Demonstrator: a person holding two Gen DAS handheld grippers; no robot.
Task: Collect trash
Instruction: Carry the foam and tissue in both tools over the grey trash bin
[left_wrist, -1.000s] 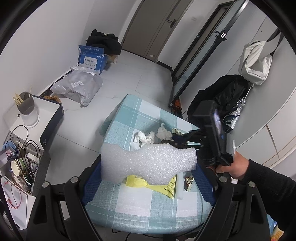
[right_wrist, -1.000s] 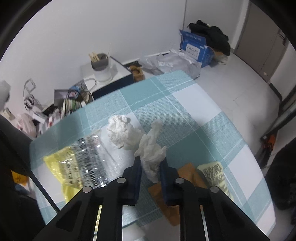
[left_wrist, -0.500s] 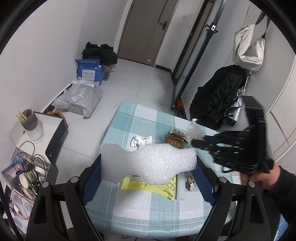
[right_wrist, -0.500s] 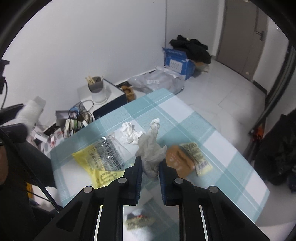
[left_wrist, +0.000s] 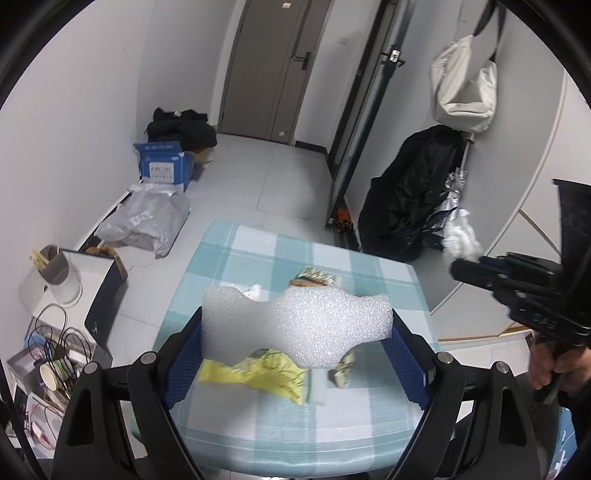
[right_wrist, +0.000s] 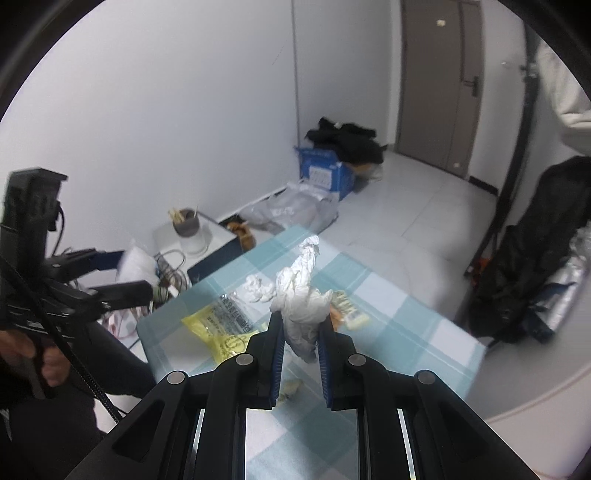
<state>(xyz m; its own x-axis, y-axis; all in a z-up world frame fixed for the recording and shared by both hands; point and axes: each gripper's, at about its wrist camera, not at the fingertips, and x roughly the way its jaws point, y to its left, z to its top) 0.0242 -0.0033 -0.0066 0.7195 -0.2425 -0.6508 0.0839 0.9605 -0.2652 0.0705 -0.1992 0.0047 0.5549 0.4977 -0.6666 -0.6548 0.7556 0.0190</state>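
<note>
Foam (left_wrist: 295, 325) fills the wide left claw (left_wrist: 295, 343); right claw (right_wrist: 300, 345) pinches tissue (right_wrist: 301, 295) above the bench (right_wrist: 406, 325). Yellow bag (right_wrist: 225, 332) print stays unreadable.

A grey door (left_wrist: 271, 70) stands at the top centre of the left wrist view. Below it to the left, dark clothes (left_wrist: 183, 127) lie heaped behind a blue box (left_wrist: 164, 166) on the tiled floor. A white bag (left_wrist: 465, 86) hangs at upper right above a black coat (left_wrist: 410, 192).
</note>
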